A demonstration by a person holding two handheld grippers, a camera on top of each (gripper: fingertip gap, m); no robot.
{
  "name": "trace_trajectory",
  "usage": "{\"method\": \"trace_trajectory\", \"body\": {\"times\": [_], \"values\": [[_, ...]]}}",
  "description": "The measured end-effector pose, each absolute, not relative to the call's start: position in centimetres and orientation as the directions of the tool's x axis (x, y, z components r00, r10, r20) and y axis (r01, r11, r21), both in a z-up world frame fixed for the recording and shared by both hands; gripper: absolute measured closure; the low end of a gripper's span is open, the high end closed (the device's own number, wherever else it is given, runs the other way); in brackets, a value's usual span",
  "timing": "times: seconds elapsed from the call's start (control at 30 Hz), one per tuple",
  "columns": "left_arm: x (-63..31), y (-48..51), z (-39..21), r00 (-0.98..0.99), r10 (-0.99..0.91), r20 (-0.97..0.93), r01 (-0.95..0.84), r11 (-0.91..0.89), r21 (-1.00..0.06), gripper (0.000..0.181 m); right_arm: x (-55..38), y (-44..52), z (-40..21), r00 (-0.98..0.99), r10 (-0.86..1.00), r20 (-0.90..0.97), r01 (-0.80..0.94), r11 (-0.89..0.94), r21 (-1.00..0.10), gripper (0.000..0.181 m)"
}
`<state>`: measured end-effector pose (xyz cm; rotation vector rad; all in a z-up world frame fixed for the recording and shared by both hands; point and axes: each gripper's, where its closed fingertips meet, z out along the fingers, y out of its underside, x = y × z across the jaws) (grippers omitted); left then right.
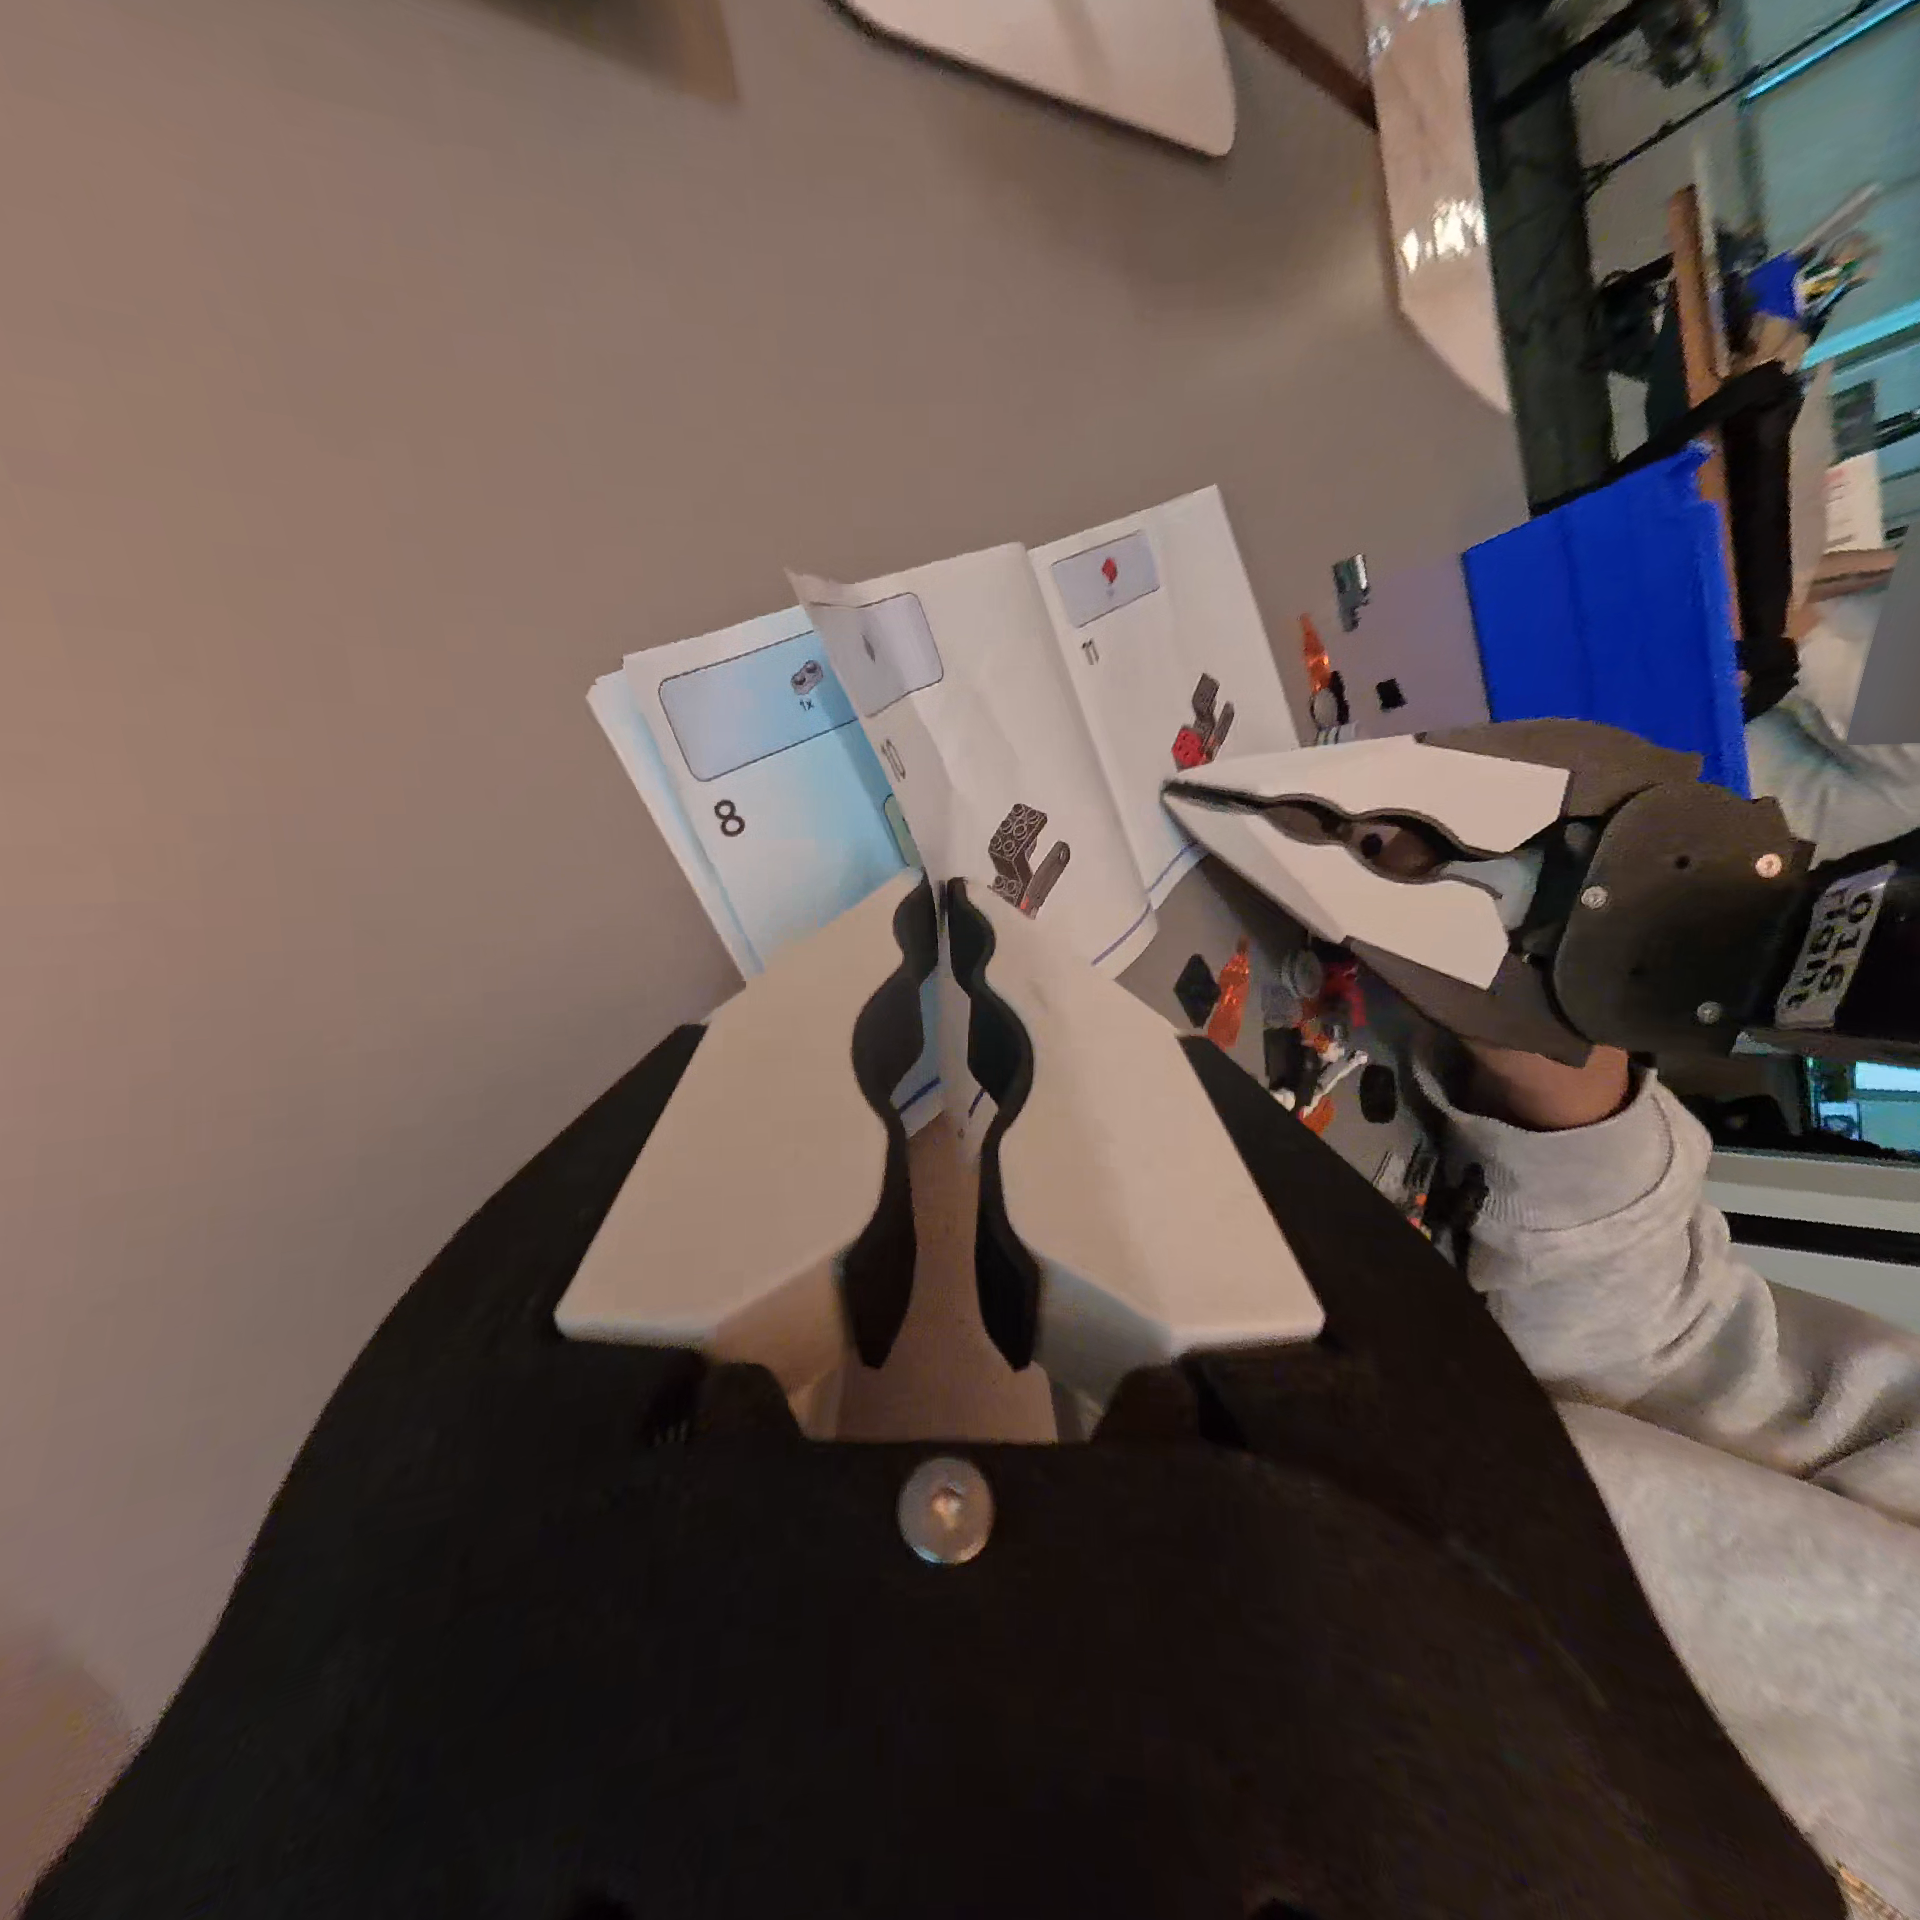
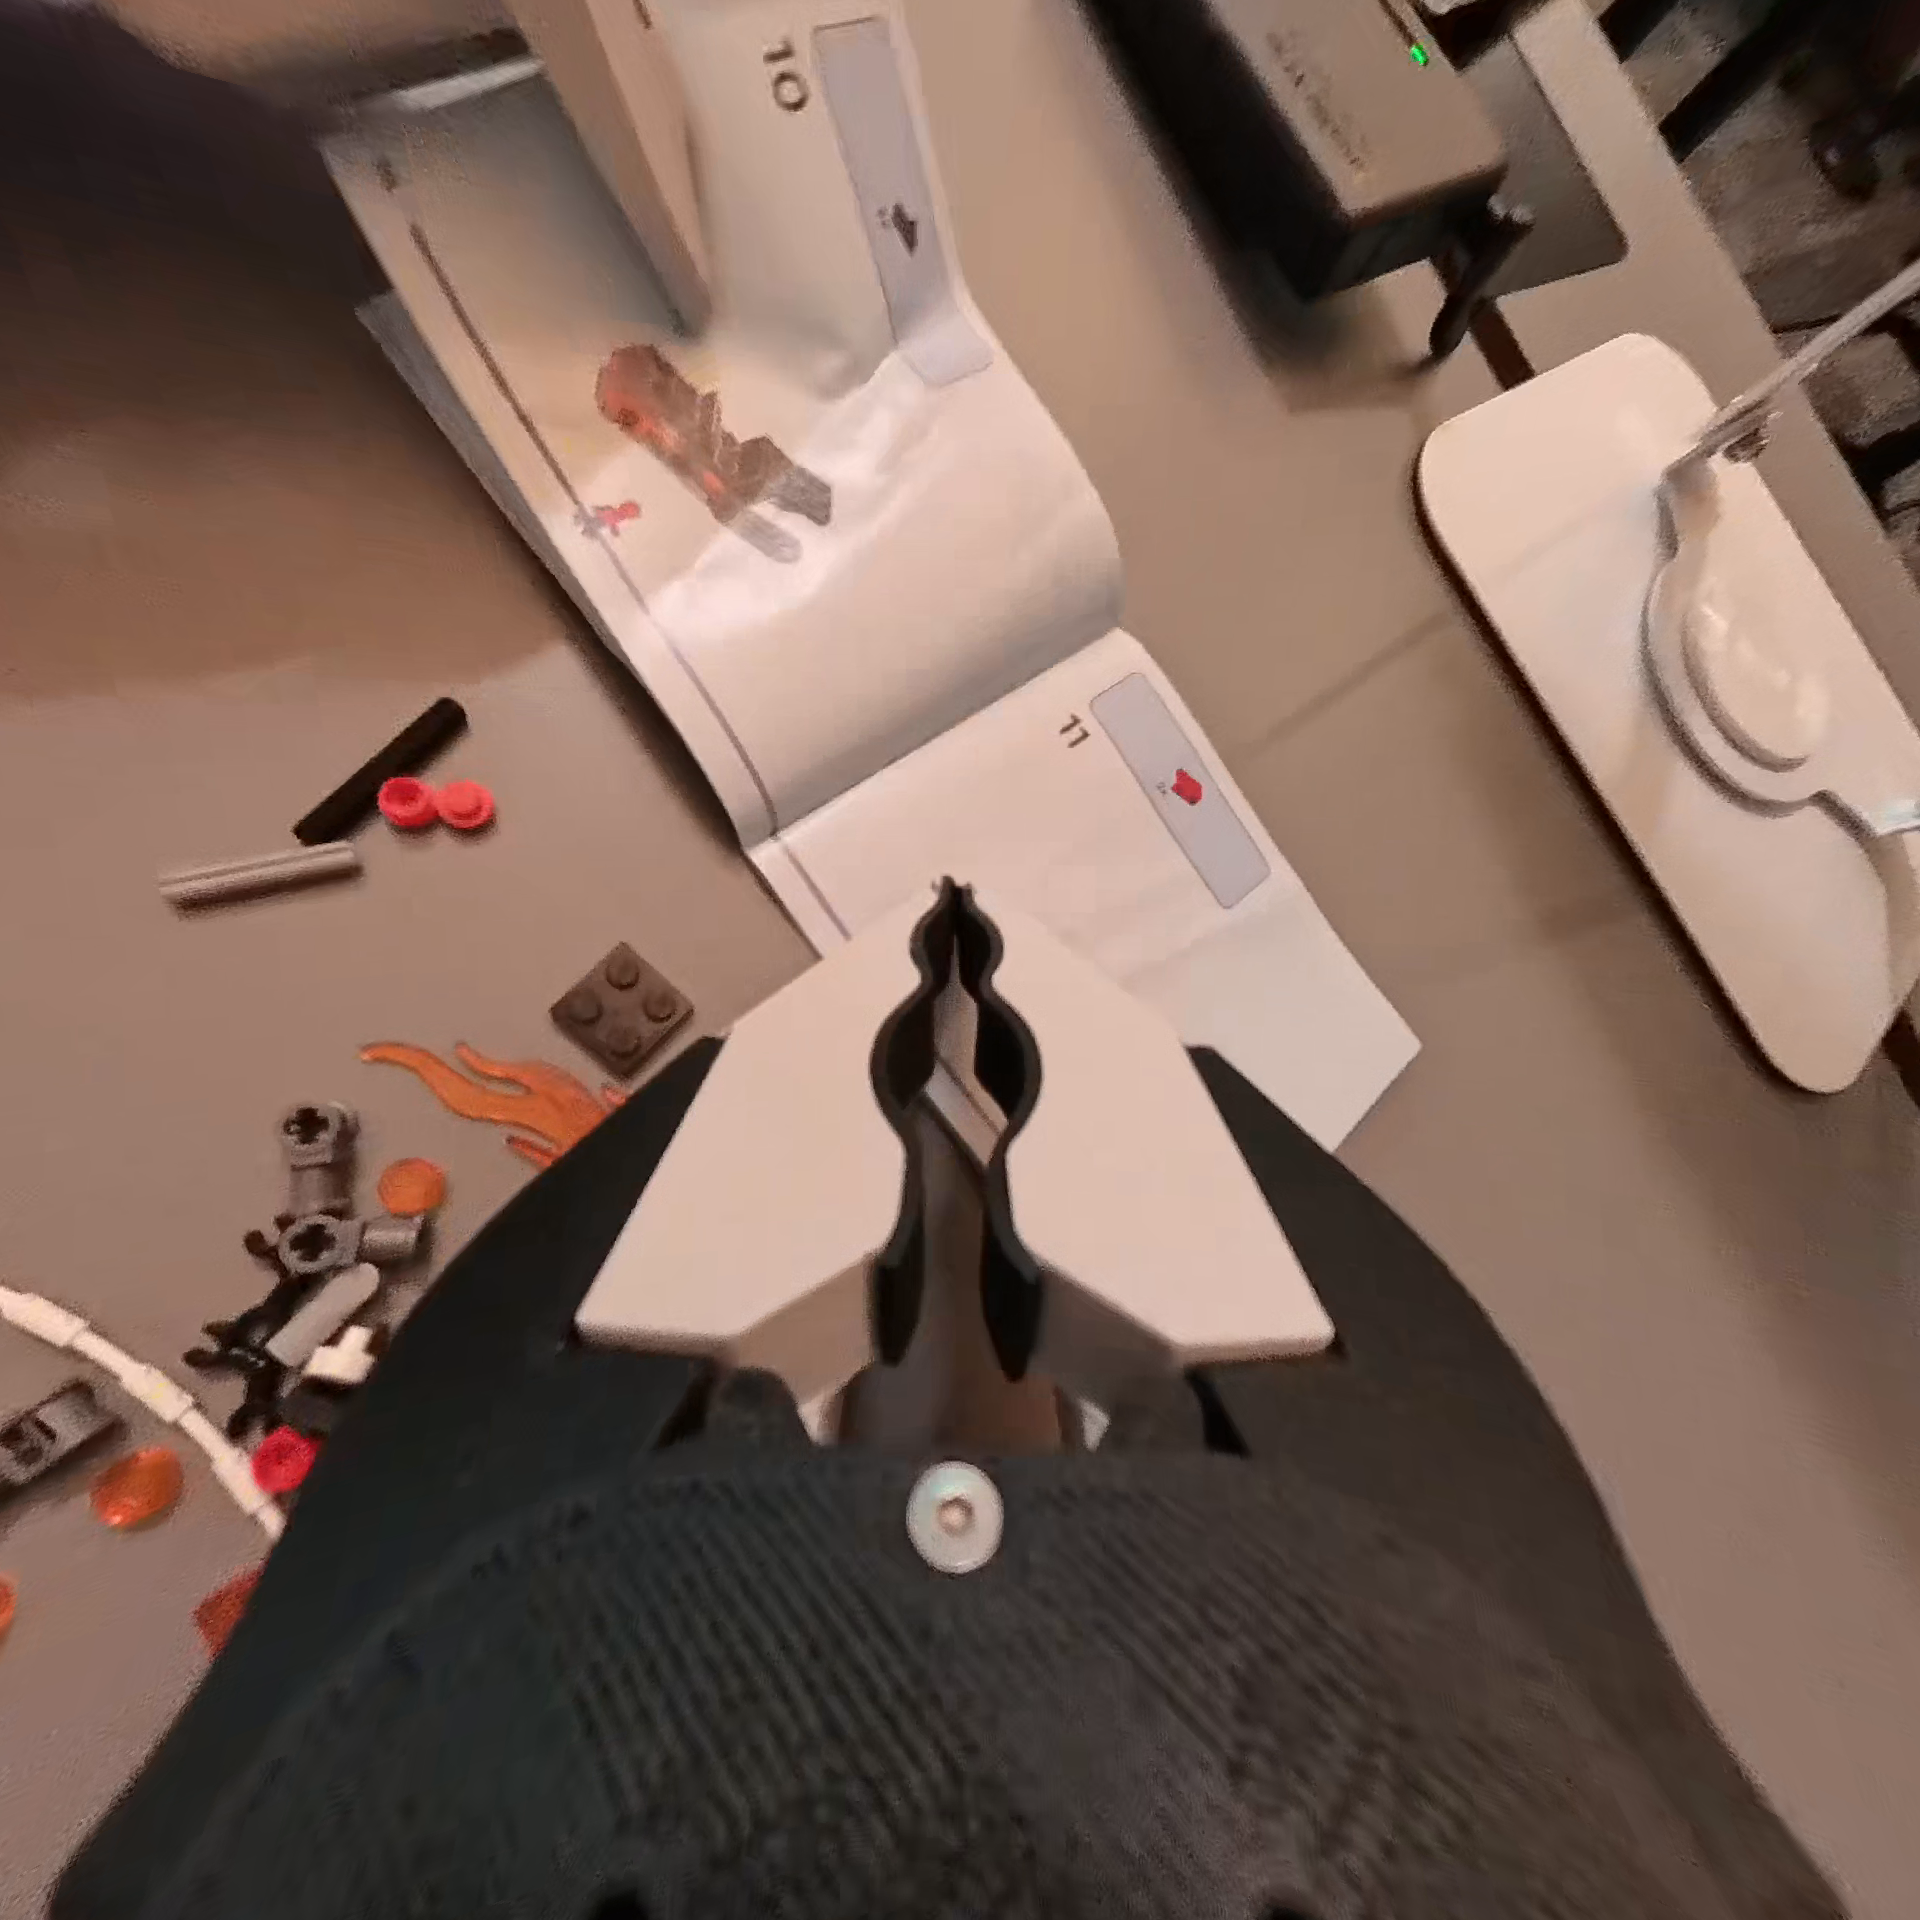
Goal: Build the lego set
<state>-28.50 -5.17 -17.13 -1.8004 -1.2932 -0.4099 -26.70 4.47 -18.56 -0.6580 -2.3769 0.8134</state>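
Pinching a single page of the instruction booklet [image 1: 940, 748], the left tongs [image 1: 943, 894] are closed on the paper's lower edge, and the sheet stands lifted between the pages on either side. The booklet lies open on the grey tabletop [image 1: 364, 520], its pages fanned, with building steps drawn on them.

The right tongs [image 1: 1179, 795] come in from the side with their tips pressed together; in the left wrist view they touch or sit just over the outer page of the booklet, and nothing shows between the jaws. In the right wrist view the same tongs [image 2: 954, 896] are closed, tips over the booklet's [image 2: 883, 540] flat page near its lower edge.

Loose lego pieces are spread on the tabletop [image 2: 1403, 1351] beside the booklet: a dark square plate [image 2: 621, 1006], a clear orange flame piece [image 2: 499, 1091], two red round studs [image 2: 434, 805], a black rod [image 2: 379, 771], a grey axle [image 2: 260, 875], and grey connectors [image 2: 322, 1195]. Well apart on the far side of the booklet stands a white flat stand [image 2: 1579, 665].
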Motion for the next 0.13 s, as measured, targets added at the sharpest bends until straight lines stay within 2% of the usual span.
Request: {"method": "trace_trajectory", "body": {"times": [0.03,0.13], "values": [[-28.4,-5.3,-17.4,0.406,0.610,0.681,0.893,-0.105,-0.438,0.181,-26.7,4.5,-18.6,-0.737,0.603,0.305,0.283,0.686,-0.671,0.181],[-28.1,-5.8,-18.6,0.393,0.644,0.656,0.904,-0.139,-0.404,0.181,-26.6,4.8,-18.6,-0.739,0.638,0.215,0.342,0.630,-0.697,0.181]]}}
